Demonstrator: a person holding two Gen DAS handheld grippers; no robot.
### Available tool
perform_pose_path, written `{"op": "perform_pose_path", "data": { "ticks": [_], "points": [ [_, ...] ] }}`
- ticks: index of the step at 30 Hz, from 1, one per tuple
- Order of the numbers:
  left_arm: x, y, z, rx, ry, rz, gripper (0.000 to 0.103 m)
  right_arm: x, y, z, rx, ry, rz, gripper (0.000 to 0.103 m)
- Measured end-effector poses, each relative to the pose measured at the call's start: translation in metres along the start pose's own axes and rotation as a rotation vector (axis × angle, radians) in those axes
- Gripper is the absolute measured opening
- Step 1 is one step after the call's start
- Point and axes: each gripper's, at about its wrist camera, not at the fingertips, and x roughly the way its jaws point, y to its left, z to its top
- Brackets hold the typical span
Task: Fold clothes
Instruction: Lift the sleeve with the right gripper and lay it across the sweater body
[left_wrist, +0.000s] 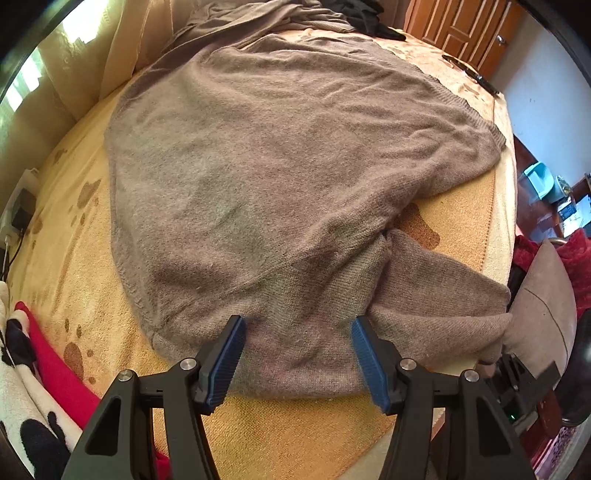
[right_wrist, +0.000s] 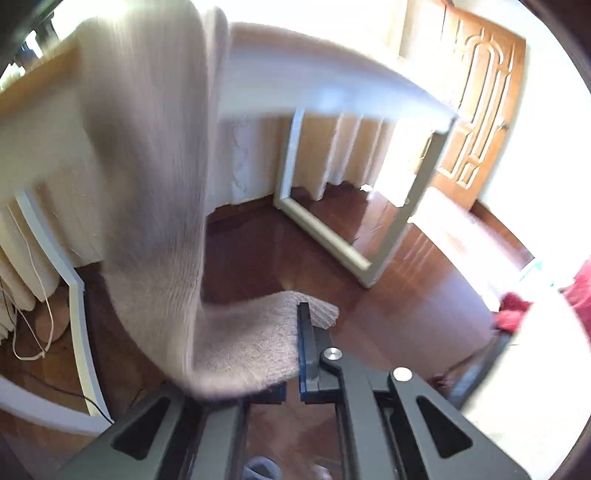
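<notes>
So, left wrist view first, going left to right. At the far left edge there's a black-and-white plush blanket (left_wrist: 22, 398) and a red cloth (left_wrist: 55, 365) lying on the bed (left_wrist: 66, 236), which has a yellow cover with brown paw prints. Most of the bed is taken up by the sweater (left_wrist: 277, 177), a grey-brown knit spread flat, hem end toward the far side. The left tongs (left_wrist: 297, 360) sit low over its near edge with the blue pads wide apart, nothing between them, knit showing in the gap. To the right of them a sleeve (left_wrist: 436, 288) runs off toward the bed's right edge and hangs over it. Just past that, at the lower right, you can catch a bit of the other tool's black frame. Farther back there's a dark garment (left_wrist: 362, 14) at the top of the bed and a wooden wardrobe (left_wrist: 461, 29) behind it.

The right wrist view is blurry. The sleeve (right_wrist: 155, 184) comes down from the upper left as a wide band and bends across into the right tongs (right_wrist: 291, 347), which are pinched tight on its ribbed cuff end. Behind it there's dark wood floor (right_wrist: 388, 295), a white frame (right_wrist: 321, 236) standing on it, and a carved wooden door (right_wrist: 480, 110) on the right.
</notes>
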Motion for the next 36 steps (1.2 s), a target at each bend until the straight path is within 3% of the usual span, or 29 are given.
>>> {"op": "perform_pose_path", "data": {
  "ticks": [5, 9, 13, 20, 22, 26, 29, 32, 36],
  "points": [
    [-0.025, 0.010, 0.013, -0.055, -0.085, -0.013, 0.061, -0.079, -0.034, 0.030, -0.104, -0.010, -0.084, 0.005],
    [-0.033, 0.025, 0.030, -0.099, -0.141, -0.017, 0.061, -0.155, -0.069, 0.076, -0.172, -0.097, -0.129, 0.005],
    [-0.029, 0.033, 0.045, -0.115, -0.154, -0.021, 0.061, -0.226, -0.075, 0.134, -0.320, -0.269, -0.226, 0.005],
    [-0.036, 0.036, 0.028, -0.110, -0.135, -0.080, 0.061, -0.326, -0.035, 0.232, -0.603, -0.670, -0.413, 0.005],
    [-0.033, 0.031, 0.026, -0.061, -0.131, -0.075, 0.061, -0.336, -0.013, 0.249, -0.673, -0.755, -0.411, 0.005],
    [-0.030, 0.018, 0.024, 0.037, -0.148, -0.087, 0.061, -0.328, 0.017, 0.268, -0.804, -0.836, -0.381, 0.005],
    [-0.033, 0.010, 0.026, 0.052, -0.186, -0.083, 0.061, -0.319, 0.033, 0.273, -0.862, -0.857, -0.337, 0.005],
    [-0.035, 0.004, 0.035, 0.032, -0.218, -0.126, 0.061, -0.316, 0.040, 0.267, -0.897, -0.869, -0.304, 0.005],
    [-0.017, -0.020, 0.038, 0.099, -0.168, -0.136, 0.061, -0.311, 0.039, 0.267, -0.927, -0.871, -0.273, 0.005]
  ]
}}
